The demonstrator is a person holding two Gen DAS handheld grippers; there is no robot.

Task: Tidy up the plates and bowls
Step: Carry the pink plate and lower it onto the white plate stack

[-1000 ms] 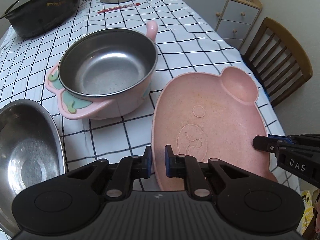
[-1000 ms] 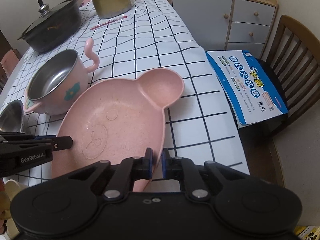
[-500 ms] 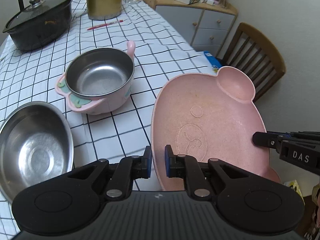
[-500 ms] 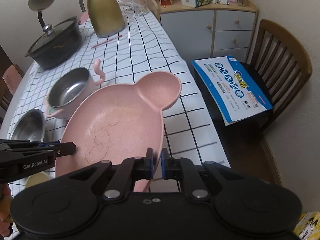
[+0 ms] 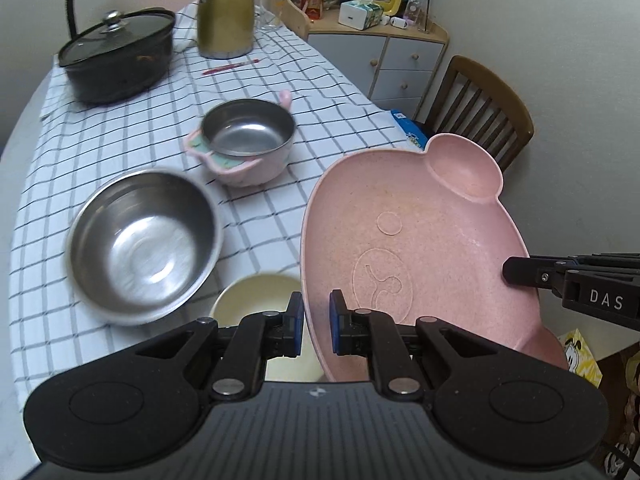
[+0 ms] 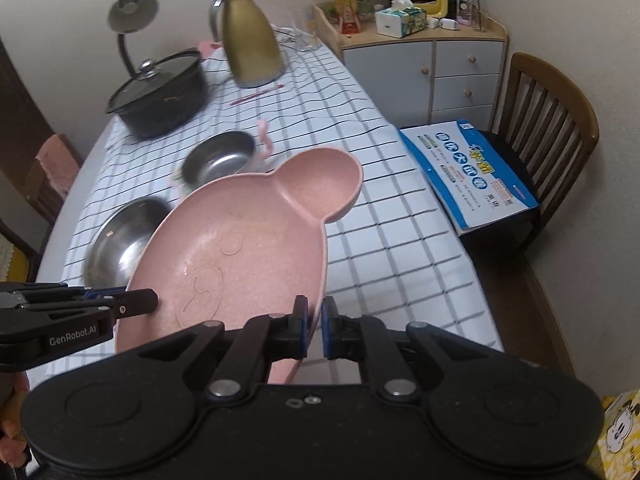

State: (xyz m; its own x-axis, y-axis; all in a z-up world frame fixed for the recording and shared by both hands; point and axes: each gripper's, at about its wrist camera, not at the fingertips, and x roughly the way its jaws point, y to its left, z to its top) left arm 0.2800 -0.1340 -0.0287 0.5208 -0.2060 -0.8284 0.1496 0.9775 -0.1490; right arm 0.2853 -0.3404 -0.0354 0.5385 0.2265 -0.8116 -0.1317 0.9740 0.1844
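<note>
Pink bear-shaped plate (image 5: 432,248) held up off the table, clear of the checked tablecloth (image 5: 132,128), gripped from both sides. Left gripper (image 5: 316,326) pinched tight on the plate's near-left rim; right gripper (image 6: 315,328) clamped narrow on the opposite rim, its fingers also showing at the right edge of the left wrist view. Plate tilted, its round ear compartment pointing away toward the wooden chair (image 5: 480,112). Below and left of the plate on the cloth: a large steel bowl (image 5: 144,244), somewhat blurred, and just beside it, nearer the left gripper, a small cream bowl (image 5: 252,300) partly hidden behind the gripper fingers. Further back, a pink-bodied steel bowl with handles (image 5: 248,140), well apart from the plate. Beyond that a black lidded pot (image 5: 120,56), a gold thermos jug (image 5: 226,12), a red pen (image 5: 230,67) lying in front of the jug, and a gooseneck lamp (image 6: 130,20). A blue printed booklet (image 6: 468,176) rests on the chair seat beside the table edge. Grey-drawered cabinet (image 6: 432,68) in the corner, cluttered on top.
</note>
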